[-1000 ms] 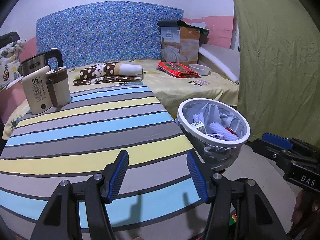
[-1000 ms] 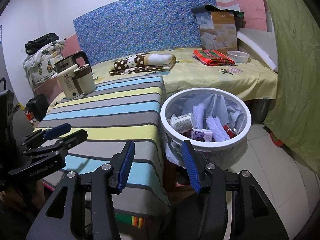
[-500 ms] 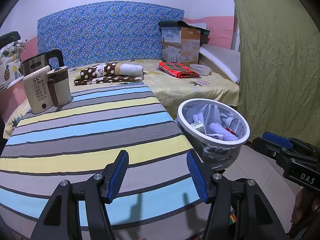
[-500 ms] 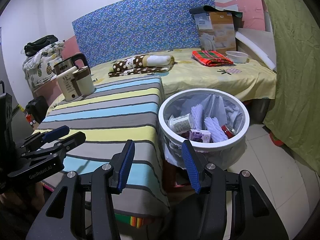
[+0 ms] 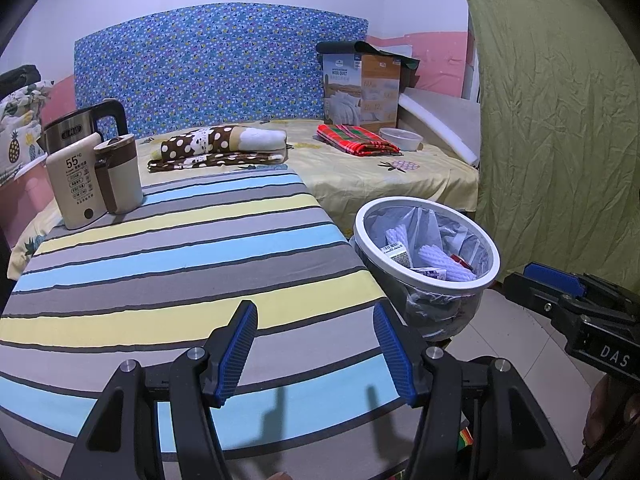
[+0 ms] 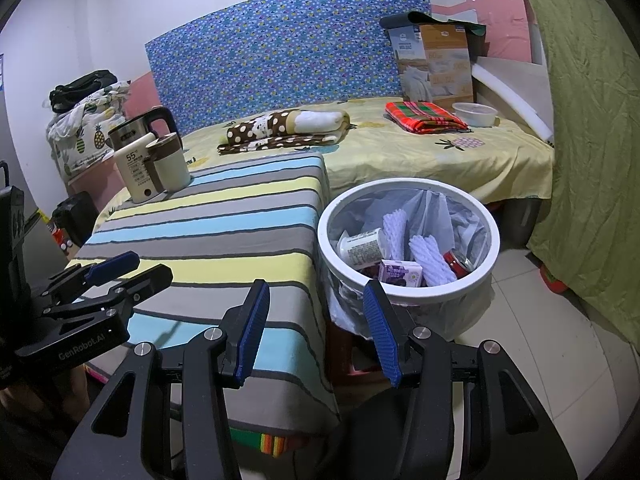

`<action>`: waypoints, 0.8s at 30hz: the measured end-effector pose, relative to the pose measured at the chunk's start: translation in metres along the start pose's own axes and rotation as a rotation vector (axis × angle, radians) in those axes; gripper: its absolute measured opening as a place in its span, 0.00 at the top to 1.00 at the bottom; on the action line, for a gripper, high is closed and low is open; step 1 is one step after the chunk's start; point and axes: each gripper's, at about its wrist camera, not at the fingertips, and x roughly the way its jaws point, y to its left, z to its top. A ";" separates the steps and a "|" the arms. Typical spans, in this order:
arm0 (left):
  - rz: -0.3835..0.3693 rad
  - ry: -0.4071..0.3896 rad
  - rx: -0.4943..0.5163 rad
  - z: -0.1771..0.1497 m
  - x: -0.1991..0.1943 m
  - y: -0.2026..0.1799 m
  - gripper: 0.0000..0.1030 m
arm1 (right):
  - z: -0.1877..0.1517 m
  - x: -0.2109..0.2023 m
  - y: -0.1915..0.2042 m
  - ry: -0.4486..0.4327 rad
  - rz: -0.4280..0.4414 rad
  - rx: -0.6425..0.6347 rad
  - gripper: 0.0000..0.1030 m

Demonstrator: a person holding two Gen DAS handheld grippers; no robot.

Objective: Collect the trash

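Observation:
A white-rimmed trash bin (image 6: 486, 280) lined with a clear bag stands on the floor beside the striped table (image 6: 208, 236). Inside lie a white cup (image 6: 360, 246), a purple carton (image 6: 400, 273), white foam nets (image 6: 430, 258) and a red can (image 6: 458, 262). My right gripper (image 6: 316, 330) is open and empty, held over the table's front corner just short of the bin. My left gripper (image 5: 316, 354) is open and empty above the table's near stripes (image 5: 180, 272). The bin (image 5: 424, 278) sits to its right. Each gripper shows at the edge of the other's view.
A kettle (image 5: 80, 130), a white dispenser (image 5: 76, 182) and a beige mug (image 5: 120, 174) stand at the table's far left. Behind lies a bed with a folded dotted blanket (image 5: 224, 146), red plaid cloth (image 5: 356, 140), a bowl (image 5: 400, 138) and a box (image 5: 360, 90). A green curtain (image 5: 560, 120) hangs right.

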 end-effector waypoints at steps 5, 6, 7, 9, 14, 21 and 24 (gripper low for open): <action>0.001 0.000 0.000 0.000 0.000 0.000 0.42 | 0.000 0.000 0.000 0.002 0.003 0.001 0.51; 0.001 -0.001 0.000 0.000 0.000 0.000 0.42 | 0.000 0.000 0.000 0.002 0.002 0.001 0.51; 0.001 0.000 0.001 0.000 0.000 0.000 0.42 | 0.000 0.000 0.000 0.002 0.002 0.001 0.51; 0.001 0.001 0.000 0.000 0.000 0.000 0.42 | 0.001 -0.001 0.000 0.002 0.002 0.002 0.50; 0.003 0.002 0.002 0.000 0.000 0.000 0.42 | 0.001 -0.001 0.000 0.002 0.002 0.002 0.50; 0.006 0.003 0.001 0.000 -0.001 0.001 0.42 | 0.001 -0.001 0.000 0.005 0.004 0.003 0.50; 0.009 0.005 0.000 -0.001 -0.001 0.001 0.42 | 0.001 0.000 0.001 0.005 0.004 0.003 0.51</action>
